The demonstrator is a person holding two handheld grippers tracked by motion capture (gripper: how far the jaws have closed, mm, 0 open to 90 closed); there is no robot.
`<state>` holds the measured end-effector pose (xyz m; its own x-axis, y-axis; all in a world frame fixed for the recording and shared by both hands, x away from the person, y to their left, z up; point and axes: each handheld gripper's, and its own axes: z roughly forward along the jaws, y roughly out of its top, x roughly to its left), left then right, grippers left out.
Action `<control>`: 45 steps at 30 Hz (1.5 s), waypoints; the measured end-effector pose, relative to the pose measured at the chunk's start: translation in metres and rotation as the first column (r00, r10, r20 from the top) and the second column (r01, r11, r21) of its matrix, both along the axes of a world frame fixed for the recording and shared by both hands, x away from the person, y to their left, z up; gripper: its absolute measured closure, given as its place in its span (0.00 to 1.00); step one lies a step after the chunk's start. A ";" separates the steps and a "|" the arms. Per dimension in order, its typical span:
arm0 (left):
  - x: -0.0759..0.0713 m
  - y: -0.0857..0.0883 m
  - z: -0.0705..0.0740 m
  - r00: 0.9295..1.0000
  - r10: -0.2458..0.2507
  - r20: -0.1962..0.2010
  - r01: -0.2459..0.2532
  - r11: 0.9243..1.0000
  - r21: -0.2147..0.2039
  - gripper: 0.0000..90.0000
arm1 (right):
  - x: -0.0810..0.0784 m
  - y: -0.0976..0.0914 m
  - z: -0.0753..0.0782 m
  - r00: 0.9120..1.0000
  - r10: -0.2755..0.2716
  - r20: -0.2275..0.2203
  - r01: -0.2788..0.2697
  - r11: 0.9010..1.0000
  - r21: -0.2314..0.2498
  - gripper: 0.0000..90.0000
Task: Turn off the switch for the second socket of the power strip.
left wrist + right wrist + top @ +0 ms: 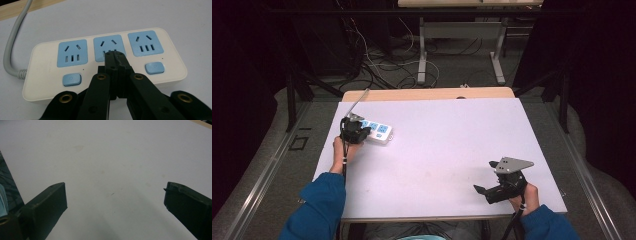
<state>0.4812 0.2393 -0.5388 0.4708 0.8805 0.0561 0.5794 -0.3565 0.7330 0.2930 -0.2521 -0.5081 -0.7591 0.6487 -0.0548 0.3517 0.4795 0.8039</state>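
Three pale blue sockets running in a row along a cream-white power strip point(105, 62) with rounded corners, each socket showing two slanted slots above three short upright slots. Two small blue rounded buttons point(72, 79) sitting in view below the left and right sockets, each with a faint ring mark on it. Grey cord point(11, 47) leaving the strip's left end through a ribbed sleeve and curving away toward the wooden edge point(427, 94) of the table. Lying flat on the white table top point(452, 145), toward its far left part, slightly slanted in the high view.

Left gripper point(115, 53) resting with its jaws pressed together, nothing between them, tips lying over the lower part of the middle socket; impossible to tell whether touching the face or hovering just above it. Hand point(343, 155) in a blue sleeve point(319, 202) coming in from the near left edge in the high view.

Right gripper point(115, 195) sitting well apart from the strip, near the table's near right corner, jaws standing wide apart over bare white surface with nothing between them. Grey three-cornered plate point(512, 164) showing on top of it in the high view.
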 end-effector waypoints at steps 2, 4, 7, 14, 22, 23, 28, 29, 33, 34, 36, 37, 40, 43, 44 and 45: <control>0.000 0.000 0.000 1.000 -0.001 -0.002 0.001 1.000 -0.002 1.00 | 0.000 0.000 0.000 1.000 -0.001 -0.001 0.001 1.000 0.000 0.04; 0.000 0.000 -0.001 1.000 -0.001 -0.008 0.001 1.000 -0.005 1.00 | 0.000 0.000 0.000 1.000 -0.001 -0.001 0.001 1.000 0.000 0.04; 0.000 -0.001 -0.001 1.000 0.004 -0.005 -0.005 1.000 -0.014 1.00 | 0.000 0.000 0.000 1.000 -0.001 -0.001 0.001 1.000 0.000 0.04; 0.000 -0.001 -0.001 1.000 0.003 -0.001 -0.003 1.000 -0.011 1.00 | 0.000 0.000 0.000 1.000 -0.002 0.001 0.002 1.000 -0.001 0.04; 0.000 -0.001 -0.001 1.000 0.002 -0.004 -0.002 1.000 -0.013 1.00 | 0.000 0.000 0.000 1.000 -0.002 -0.001 0.002 1.000 0.000 0.04; -0.001 -0.001 -0.001 1.000 0.003 -0.006 -0.003 1.000 -0.009 1.00 | 0.000 0.000 0.000 1.000 -0.002 -0.005 0.002 1.000 0.001 0.04; -0.001 -0.001 -0.001 1.000 0.005 -0.001 -0.005 1.000 -0.011 1.00 | 0.000 0.000 0.000 1.000 -0.001 -0.001 0.001 1.000 0.000 0.04; -0.001 -0.001 -0.002 1.000 0.006 0.000 -0.006 1.000 -0.012 1.00 | 0.000 0.000 0.000 1.000 -0.001 -0.001 0.001 1.000 0.000 0.04; -0.001 -0.001 -0.001 1.000 0.003 -0.004 -0.003 1.000 -0.013 1.00 | 0.000 0.000 0.000 1.000 0.000 -0.001 0.000 1.000 0.000 0.04; -0.001 -0.001 -0.001 1.000 0.002 -0.006 -0.002 1.000 -0.012 1.00 | 0.000 0.000 0.000 1.000 -0.002 -0.004 0.002 1.000 0.001 0.04; -0.001 -0.001 -0.002 1.000 0.004 0.001 -0.004 1.000 -0.016 1.00 | 0.000 0.000 0.000 1.000 -0.003 -0.003 0.003 1.000 0.001 0.04; -0.001 -0.001 -0.001 1.000 0.003 -0.004 -0.003 1.000 -0.013 1.00 | 0.000 0.000 0.000 1.000 -0.003 -0.004 0.003 1.000 0.001 0.04; -0.001 -0.001 -0.001 1.000 0.003 -0.005 -0.003 1.000 -0.013 1.00 | 0.000 0.000 0.000 1.000 -0.002 -0.004 0.002 1.000 0.001 0.04; -0.001 -0.001 -0.001 1.000 0.004 -0.005 -0.004 1.000 -0.013 1.00 | 0.000 0.000 0.000 1.000 -0.001 -0.001 0.001 1.000 0.000 0.04; -0.001 -0.001 -0.002 1.000 0.005 -0.002 -0.005 1.000 -0.014 1.00 | 0.000 0.000 0.000 1.000 -0.001 -0.001 0.001 1.000 0.000 0.04; -0.001 -0.001 -0.001 1.000 0.008 -0.002 -0.008 1.000 -0.011 1.00 | 0.000 0.000 0.000 1.000 -0.001 0.001 0.001 1.000 -0.001 0.04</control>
<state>0.4805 0.2381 -0.5402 0.4636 0.8848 0.0459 0.5836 -0.3439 0.7356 0.2932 -0.2521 -0.5082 -0.7584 0.6493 -0.0563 0.3511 0.4799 0.8040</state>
